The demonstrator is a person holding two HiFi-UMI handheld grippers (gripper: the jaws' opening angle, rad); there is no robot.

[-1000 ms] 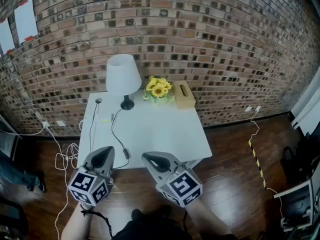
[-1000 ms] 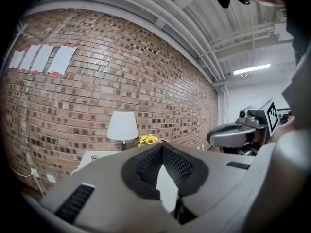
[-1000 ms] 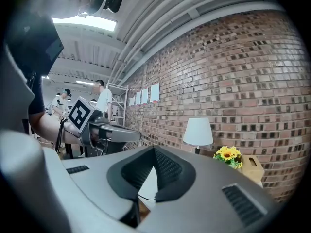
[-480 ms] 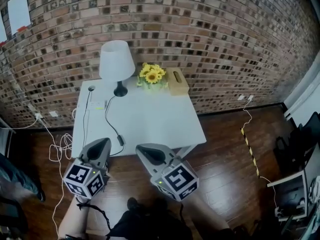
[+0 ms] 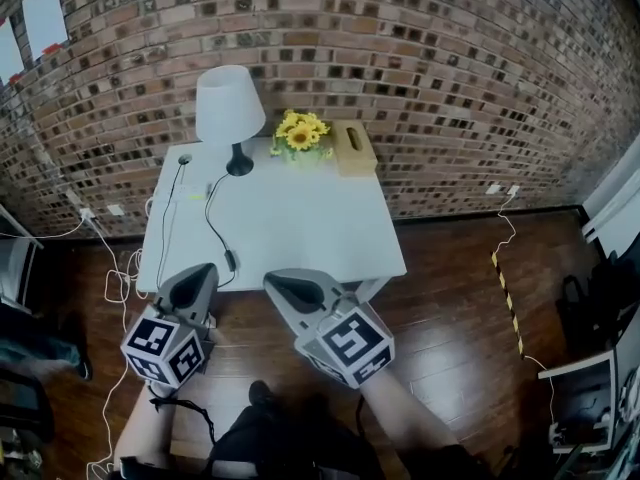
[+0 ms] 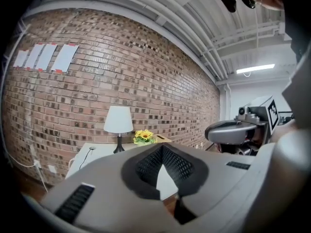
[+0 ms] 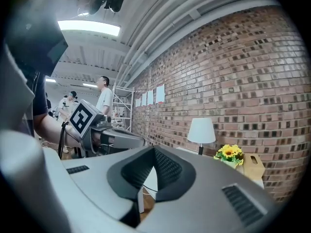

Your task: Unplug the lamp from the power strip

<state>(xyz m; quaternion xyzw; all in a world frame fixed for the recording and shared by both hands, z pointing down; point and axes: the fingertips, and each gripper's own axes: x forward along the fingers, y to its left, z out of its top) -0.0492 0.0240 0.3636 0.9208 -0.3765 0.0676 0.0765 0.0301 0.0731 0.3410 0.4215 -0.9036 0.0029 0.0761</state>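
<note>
A white-shaded lamp stands at the back left of the white table. Its black cord runs forward to an inline switch near the front edge. A white power strip lies left of the cord by the table's left side. My left gripper and right gripper hover side by side just short of the table's front edge, both shut and empty. The left gripper view shows the lamp far ahead past the shut left gripper. In the right gripper view the lamp is likewise far beyond the right gripper.
Yellow flowers and a tan tissue box sit at the table's back by the brick wall. A second thin cable runs along the left side. Loose cables lie on the wooden floor at the left; a striped cable lies at the right.
The head view has shifted, so the table and lamp sit a little higher and to the left. Both grippers stay shut and empty in front of the table.
</note>
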